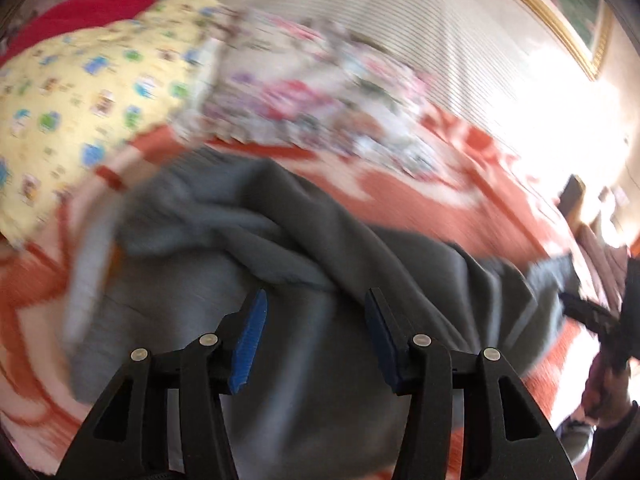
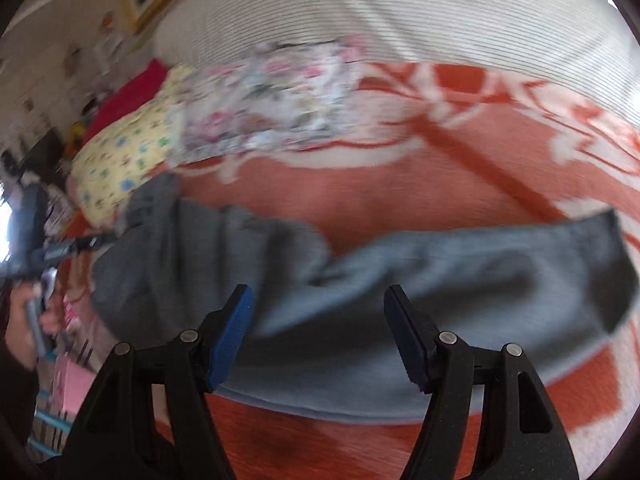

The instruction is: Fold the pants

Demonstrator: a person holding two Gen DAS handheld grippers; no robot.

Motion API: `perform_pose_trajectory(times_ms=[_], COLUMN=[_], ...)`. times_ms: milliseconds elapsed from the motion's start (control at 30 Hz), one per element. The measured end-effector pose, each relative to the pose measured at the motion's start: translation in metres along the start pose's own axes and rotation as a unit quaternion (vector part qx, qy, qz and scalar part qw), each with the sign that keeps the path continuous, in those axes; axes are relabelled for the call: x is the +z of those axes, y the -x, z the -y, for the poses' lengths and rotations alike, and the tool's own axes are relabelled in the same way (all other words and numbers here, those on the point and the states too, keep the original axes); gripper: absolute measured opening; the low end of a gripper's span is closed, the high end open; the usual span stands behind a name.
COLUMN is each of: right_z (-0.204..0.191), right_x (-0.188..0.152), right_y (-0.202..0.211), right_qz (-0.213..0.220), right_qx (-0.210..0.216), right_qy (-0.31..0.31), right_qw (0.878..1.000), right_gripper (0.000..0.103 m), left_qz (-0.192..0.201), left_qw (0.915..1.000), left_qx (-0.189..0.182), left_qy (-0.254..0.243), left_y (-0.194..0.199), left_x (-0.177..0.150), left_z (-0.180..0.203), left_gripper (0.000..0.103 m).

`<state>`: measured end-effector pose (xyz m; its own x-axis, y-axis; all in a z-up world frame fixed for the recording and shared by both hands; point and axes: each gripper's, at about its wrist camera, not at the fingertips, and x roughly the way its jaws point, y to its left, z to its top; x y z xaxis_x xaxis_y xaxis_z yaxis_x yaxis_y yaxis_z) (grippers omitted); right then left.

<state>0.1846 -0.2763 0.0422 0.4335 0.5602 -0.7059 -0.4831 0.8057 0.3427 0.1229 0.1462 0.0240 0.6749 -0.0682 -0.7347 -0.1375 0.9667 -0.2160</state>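
Grey pants (image 2: 400,292) rumpled; both tools agape.

Bed covered by an orange-and-white patterned blanket (image 2: 400,200). Grey pants (image 2: 360,300) lie rumpled across it, one leg stretched toward the right in the right wrist view. At the far side: yellow printed pillow (image 1: 80,96), floral cloth (image 2: 272,108) beside it, red fabric (image 1: 100,4) behind the pillow. Pictures blurred; finer detail unreadable.
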Motion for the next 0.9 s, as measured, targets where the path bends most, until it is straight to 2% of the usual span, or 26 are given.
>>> perform_pose_trajectory(times_ms=[133,233,400,500,600,633,667,700,733,800,900], right_z=[-0.048,-0.078,-0.115,-0.123,-0.122,-0.121,-0.119,-0.118,-0.118,-0.119,-0.123], right_x=[0.005,0.009,0.017,0.021,0.025,0.026,0.026,0.026,0.027,0.025,0.024], right_y=[-0.031,-0.049,-0.081,-0.097,-0.112,-0.118,-0.125,-0.131,-0.135,-0.143,-0.145], right_qz=[-0.018,-0.027,-0.043,-0.050,-0.055,-0.058,-0.064,-0.071,-0.075,-0.084,-0.091], right_qx=[0.065,0.096,0.122,0.131,0.130,0.129,0.127,0.126,0.126,0.128,0.132], right_qy=[0.025,0.041,0.060,0.054,0.035,0.027,0.018,0.013,0.009,0.008,0.008], right_qw=[0.997,0.994,0.990,0.989,0.989,0.990,0.990,0.989,0.989,0.988,0.987], right_gripper=[0.069,0.069,0.069,0.069,0.068,0.065,0.062,0.056,0.052,0.052,0.052], left_qz=[-0.001,-0.018,-0.044,-0.059,-0.089,-0.098,-0.105,-0.115,-0.121,-0.122,-0.101], left_qw=[0.9999,0.9997,0.9988,0.9978,0.9953,0.9942,0.9932,0.9924,0.9917,0.9919,0.9946], left_qx=[0.016,0.016,0.016,0.023,0.035,0.043,0.048,0.044,0.040,0.035,0.025], left_qy=[0.001,0.006,0.018,0.018,0.015,0.013,0.011,0.010,0.009,0.002,0.000], left_y=[-0.009,-0.028,-0.063,-0.087,-0.116,-0.124,-0.131,-0.137,-0.141,-0.143,-0.129], left_x=[0.040,0.066,0.099,0.117,0.126,0.127,0.128,0.127,0.125,0.122,0.117], left_z=[-0.045,-0.068,-0.088,-0.092,-0.097,-0.099,-0.100,-0.101,-0.101,-0.101,-0.101], left_gripper=[0.065,0.066,0.067,0.067,0.067,0.065,0.059,0.047,0.043,0.031,0.027])
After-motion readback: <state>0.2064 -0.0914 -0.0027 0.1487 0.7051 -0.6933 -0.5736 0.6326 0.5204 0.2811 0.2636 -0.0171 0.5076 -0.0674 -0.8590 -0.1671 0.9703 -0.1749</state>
